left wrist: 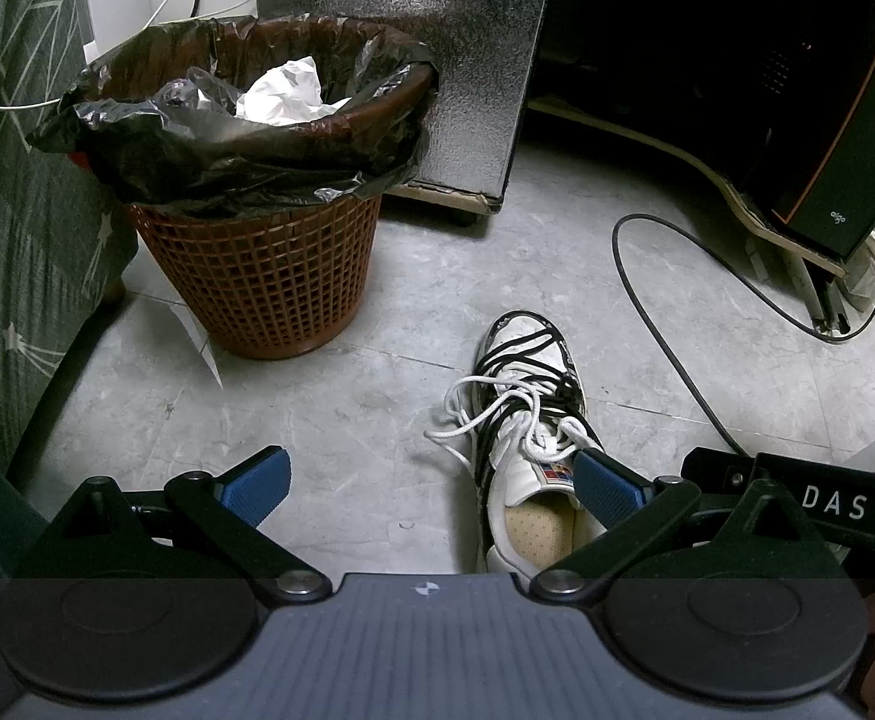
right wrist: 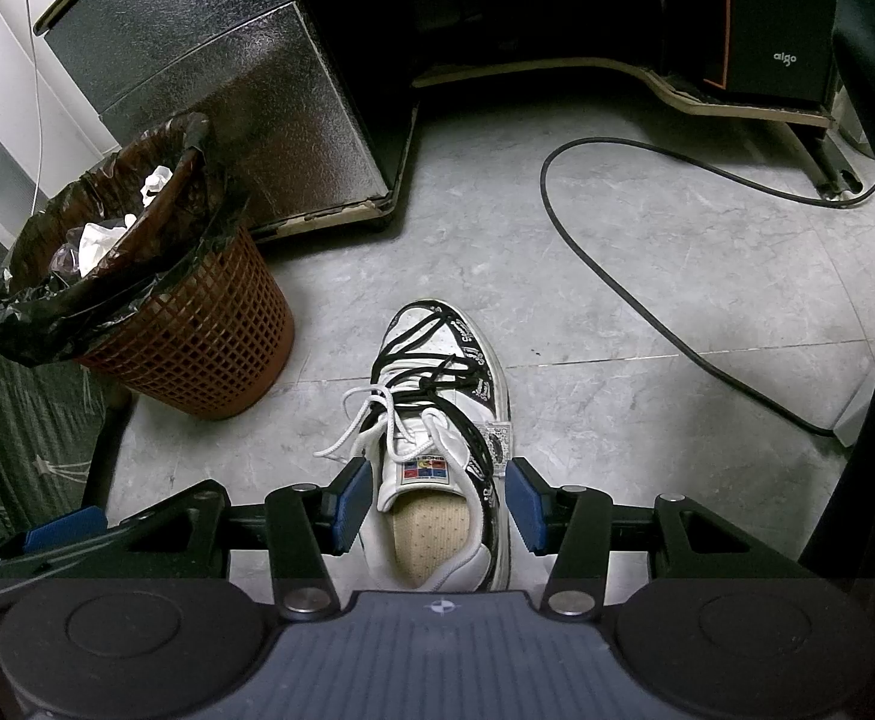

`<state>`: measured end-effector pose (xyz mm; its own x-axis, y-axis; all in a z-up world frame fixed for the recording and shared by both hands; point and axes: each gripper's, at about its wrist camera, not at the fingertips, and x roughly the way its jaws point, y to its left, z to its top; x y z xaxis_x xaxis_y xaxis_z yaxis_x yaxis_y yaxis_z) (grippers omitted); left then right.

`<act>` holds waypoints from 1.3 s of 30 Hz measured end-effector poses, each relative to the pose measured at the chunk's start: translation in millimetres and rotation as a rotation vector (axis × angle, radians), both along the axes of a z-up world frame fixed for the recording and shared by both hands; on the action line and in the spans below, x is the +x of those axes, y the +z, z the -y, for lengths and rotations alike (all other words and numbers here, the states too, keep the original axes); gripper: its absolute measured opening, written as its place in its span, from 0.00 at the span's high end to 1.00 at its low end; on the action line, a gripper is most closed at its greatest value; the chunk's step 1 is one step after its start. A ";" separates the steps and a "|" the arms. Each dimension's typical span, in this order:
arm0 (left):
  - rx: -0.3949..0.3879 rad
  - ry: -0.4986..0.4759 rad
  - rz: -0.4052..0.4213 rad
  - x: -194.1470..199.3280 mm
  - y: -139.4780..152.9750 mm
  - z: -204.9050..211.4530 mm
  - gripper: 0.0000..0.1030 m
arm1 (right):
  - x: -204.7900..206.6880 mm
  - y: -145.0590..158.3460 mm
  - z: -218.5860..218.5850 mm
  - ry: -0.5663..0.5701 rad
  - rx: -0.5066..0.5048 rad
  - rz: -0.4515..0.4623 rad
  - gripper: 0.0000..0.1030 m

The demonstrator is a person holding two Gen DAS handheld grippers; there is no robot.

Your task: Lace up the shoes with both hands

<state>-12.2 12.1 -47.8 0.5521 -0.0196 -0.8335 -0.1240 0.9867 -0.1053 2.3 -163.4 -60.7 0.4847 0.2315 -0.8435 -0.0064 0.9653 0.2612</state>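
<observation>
We've got both claws wide open, empty: right claw (right wrist: 437, 507) straddles the shoe (right wrist: 437, 450), left claw (left wrist: 431, 483) beside the white lace (left wrist: 467, 420).

Orange mesh wastebasket (left wrist: 263, 276) upper left, black liner stuffed with paper; black cable (left wrist: 665, 336) loops right across grey floor (left wrist: 347, 408).

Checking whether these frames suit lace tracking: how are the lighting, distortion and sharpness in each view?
Left wrist view: even light, shoe and white lace sharp, bin liner glares, edges bend. Right wrist view: shoe sharp and centred, under-desk area black, dark vignette along the right edge.
</observation>
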 end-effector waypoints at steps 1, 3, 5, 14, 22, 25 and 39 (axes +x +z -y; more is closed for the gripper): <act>0.000 0.000 0.000 -0.1 -0.1 0.1 0.00 | 0.1 -0.1 0.0 0.000 0.000 0.000 0.49; 0.000 0.000 0.000 -0.1 -0.1 0.0 0.00 | 0.4 -0.1 0.0 0.000 0.000 0.000 0.49; 0.000 0.000 0.000 -0.2 -0.2 0.0 0.00 | 0.6 -0.1 0.2 -0.001 0.000 0.001 0.49; 0.000 0.000 0.000 -0.9 -0.8 -0.6 0.00 | 0.3 -0.1 -0.2 -0.001 0.000 0.002 0.49; 0.000 0.001 -0.001 -0.9 -1.9 -0.4 0.00 | 0.4 0.2 -0.1 -0.002 0.000 0.000 0.49; 0.000 0.001 -0.001 -1.0 -1.9 -0.2 0.00 | 0.0 0.2 -0.3 -0.003 0.000 0.000 0.49; 0.001 0.003 -0.002 -1.5 -2.8 -1.2 0.00 | 1.2 -0.5 -1.4 -0.003 0.000 0.000 0.49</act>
<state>-13.7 13.3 -50.6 0.5504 -0.0174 -0.8347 -0.1268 0.9864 -0.1042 3.5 -162.0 -61.2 0.4851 0.2301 -0.8436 -0.0036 0.9653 0.2612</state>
